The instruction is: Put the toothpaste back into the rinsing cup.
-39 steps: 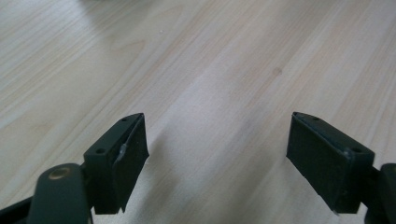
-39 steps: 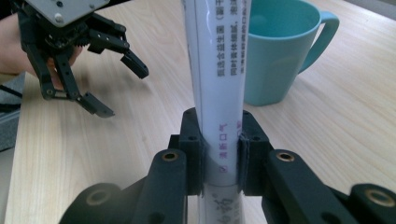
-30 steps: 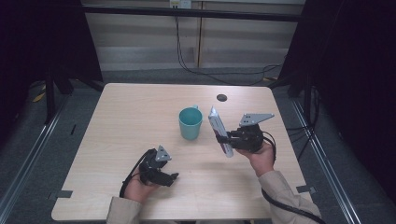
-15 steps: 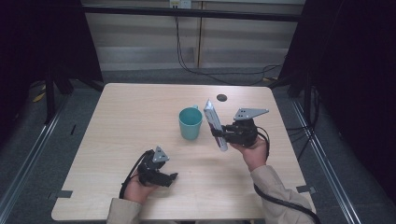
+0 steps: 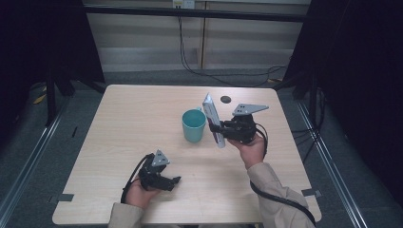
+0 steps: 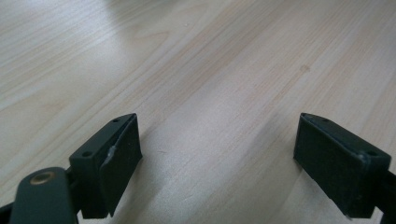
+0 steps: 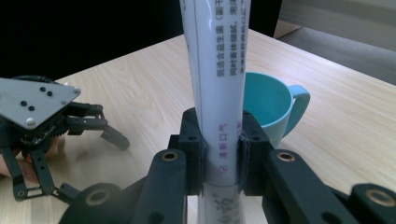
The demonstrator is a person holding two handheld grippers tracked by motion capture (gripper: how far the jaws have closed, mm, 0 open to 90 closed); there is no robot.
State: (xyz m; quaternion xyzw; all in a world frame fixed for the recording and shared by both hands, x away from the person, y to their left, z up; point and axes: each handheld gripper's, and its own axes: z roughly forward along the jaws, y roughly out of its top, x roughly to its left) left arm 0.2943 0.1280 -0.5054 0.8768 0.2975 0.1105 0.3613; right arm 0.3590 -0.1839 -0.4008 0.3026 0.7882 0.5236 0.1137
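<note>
A teal cup point(image 5: 194, 124) with a handle point(image 7: 299, 100) stands upright near the middle of the wooden table point(image 5: 119, 123). Just right of the cup, my right gripper point(image 5: 219, 130) is shut on a white printed tube point(image 5: 212, 116). The tube is held roughly upright, lifted off the table, its top leaning back. The right gripper view shows the jaws point(image 7: 219, 140) clamping the tube point(image 7: 219, 70) low down, with the cup point(image 7: 261, 105) right behind it. My left gripper point(image 5: 172, 182) lies near the front edge; its jaws point(image 6: 224, 158) have just been opening and hold nothing over bare wood.
A small black round hole point(image 5: 225, 99) marks the tabletop behind the cup. Cables point(image 5: 228, 78) trail over the floor beyond the far edge. Dark curtains flank the table on both sides. The left gripper point(image 7: 93, 167) also shows at the left of the right gripper view.
My right hand has carried the tube left and farther from the person, closer to the cup. The left hand has stayed in place.
</note>
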